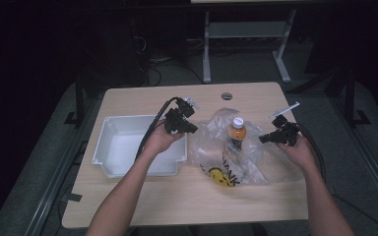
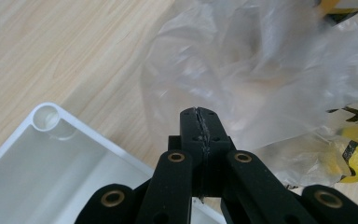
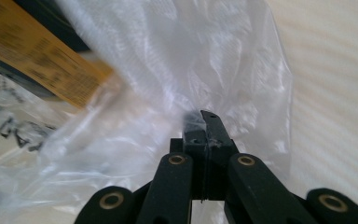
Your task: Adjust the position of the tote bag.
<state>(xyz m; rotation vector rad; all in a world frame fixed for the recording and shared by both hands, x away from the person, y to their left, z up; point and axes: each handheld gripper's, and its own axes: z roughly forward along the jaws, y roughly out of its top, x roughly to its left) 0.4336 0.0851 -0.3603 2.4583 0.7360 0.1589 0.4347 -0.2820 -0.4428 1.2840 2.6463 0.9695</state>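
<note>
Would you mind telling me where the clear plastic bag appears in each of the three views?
High view: the clear plastic bag lies right of centre, around the orange-capped bottle.
Left gripper view: it spreads across the upper right, beyond the shut jaws.
Right gripper view: it spans the centre.
Shared landmark: the wooden table beneath it.

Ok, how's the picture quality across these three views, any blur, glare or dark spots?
High view: table lit, surroundings almost black, bottle soft. Left gripper view: jaws and tray sharp, plastic bag blurred. Right gripper view: the bag glares white and the yellow label is smeared.
</note>
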